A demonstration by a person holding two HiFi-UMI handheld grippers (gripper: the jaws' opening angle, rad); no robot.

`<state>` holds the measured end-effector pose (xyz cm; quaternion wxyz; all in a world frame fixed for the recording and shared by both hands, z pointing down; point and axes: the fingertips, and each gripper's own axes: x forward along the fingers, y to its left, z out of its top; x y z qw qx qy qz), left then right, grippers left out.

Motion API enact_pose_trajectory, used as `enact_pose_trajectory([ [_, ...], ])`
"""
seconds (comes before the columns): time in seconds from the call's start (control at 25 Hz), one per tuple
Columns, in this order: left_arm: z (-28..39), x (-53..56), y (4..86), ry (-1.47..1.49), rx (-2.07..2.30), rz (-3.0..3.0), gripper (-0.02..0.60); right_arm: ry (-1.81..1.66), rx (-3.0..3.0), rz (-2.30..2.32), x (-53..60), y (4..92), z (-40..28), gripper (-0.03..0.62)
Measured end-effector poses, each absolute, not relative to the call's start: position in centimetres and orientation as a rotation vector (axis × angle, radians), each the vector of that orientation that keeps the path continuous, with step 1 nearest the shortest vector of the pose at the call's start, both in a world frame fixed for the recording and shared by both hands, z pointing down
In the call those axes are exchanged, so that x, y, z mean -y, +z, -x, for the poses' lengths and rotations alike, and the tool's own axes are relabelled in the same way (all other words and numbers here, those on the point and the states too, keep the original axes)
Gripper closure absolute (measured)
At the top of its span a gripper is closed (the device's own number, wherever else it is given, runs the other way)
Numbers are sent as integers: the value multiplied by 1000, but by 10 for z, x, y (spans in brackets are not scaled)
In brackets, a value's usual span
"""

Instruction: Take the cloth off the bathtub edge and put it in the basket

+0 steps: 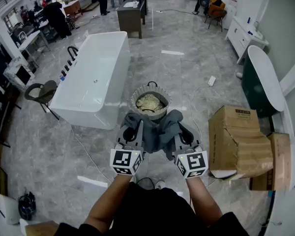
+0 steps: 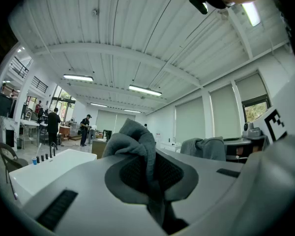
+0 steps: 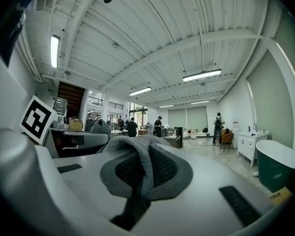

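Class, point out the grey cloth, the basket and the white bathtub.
grey cloth (image 1: 160, 132): head view, its middle fold.
basket (image 1: 133, 101): head view, its left rim.
white bathtub (image 1: 81, 116): head view, its near outer wall.

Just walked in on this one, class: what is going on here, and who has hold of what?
A person holds a grey cloth between two handheld grippers; the left gripper and the right gripper are each shut on a bunch of it. The cloth is off the white bathtub and hangs just short of the basket, which holds something beige. It is not in the basket yet.
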<state>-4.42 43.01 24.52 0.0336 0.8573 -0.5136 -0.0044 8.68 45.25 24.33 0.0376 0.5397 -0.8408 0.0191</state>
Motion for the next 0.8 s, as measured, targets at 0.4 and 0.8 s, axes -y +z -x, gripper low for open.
enact_pose_trajectory([
  [0.4,26,-441,241,-27,1592,-2656,548,26,2634,-1621,-465,245,-108,557],
  [0.8,0,-447,245,-40,1520,-2663,548,79,2695,-1535,-473,252,-128,557],
])
